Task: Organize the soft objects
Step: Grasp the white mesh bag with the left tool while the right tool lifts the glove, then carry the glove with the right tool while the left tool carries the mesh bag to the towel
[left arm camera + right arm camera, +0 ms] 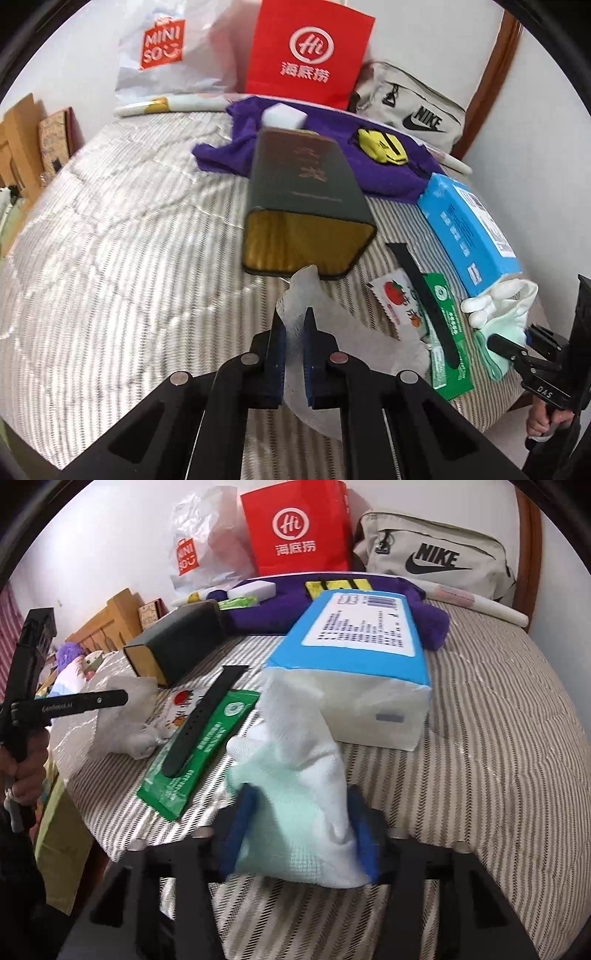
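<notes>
Although motion blurred its gilt lettering, a dark rectangular tin (308, 199) lay just ahead of the left gripper (294, 332), clamped on crinkly translucent plastic (295, 314); the right gripper (301, 805) squeezed a soft knitted white-and-mint sock (295, 794), its lower end hidden.

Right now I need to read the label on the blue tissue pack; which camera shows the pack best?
The right wrist view: the blue tissue pack lies near the centre, its printed label facing the camera, with only a white sock covering the near corner. The left wrist view shows it small at the right edge, blurred and foreshortened.
</notes>
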{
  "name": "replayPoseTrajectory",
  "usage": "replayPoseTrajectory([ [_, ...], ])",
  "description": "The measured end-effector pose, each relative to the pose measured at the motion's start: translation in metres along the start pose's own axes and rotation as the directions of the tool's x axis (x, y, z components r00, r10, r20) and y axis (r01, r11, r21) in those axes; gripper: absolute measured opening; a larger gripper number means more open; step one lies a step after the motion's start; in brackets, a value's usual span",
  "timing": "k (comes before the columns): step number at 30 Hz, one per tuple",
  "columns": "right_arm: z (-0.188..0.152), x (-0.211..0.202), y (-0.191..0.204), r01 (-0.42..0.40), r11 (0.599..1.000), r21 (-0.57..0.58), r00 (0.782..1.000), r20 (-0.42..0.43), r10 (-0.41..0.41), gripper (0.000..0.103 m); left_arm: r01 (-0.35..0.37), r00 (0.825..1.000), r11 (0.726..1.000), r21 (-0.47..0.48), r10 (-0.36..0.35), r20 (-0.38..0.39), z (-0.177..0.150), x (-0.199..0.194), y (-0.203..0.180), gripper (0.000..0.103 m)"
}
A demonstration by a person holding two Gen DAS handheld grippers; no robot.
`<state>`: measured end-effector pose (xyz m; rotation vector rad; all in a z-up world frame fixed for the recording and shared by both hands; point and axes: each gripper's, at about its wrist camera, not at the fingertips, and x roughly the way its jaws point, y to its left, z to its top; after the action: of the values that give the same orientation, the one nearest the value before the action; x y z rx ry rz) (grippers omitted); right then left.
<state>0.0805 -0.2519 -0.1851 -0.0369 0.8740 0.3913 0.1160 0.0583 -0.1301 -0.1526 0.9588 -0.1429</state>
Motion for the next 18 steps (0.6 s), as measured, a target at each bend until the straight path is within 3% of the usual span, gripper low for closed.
replayPoseTrajectory([
  [1, 0.0, 0.0, 0.002, -0.013, 1.0, -0.004, 1.0, -0.004, 0.013, 0.027, -0.003, 1.0, 1.0, 0.002, 0.003, 0.005, 0.001, -0.002, 0.0, 0.008],
  [5, 0.0, -0.009, 0.009, -0.016, 0.999, -0.03, 1.0, 0.001, 0.016, 0.014, 0.012, 0.999, 1.0, -0.017, -0.011, 0.037, 0.004, -0.016, 0.004, 0.008],
  [18, 0.006, -0.063, 0.011, -0.028, 1.0, -0.014, 0.995, 0.093, 0.029, 0.013, 0.035, 0.992, 0.999, -0.022, -0.032, 0.118, 0.014, -0.056, -0.005, 0.008],
])
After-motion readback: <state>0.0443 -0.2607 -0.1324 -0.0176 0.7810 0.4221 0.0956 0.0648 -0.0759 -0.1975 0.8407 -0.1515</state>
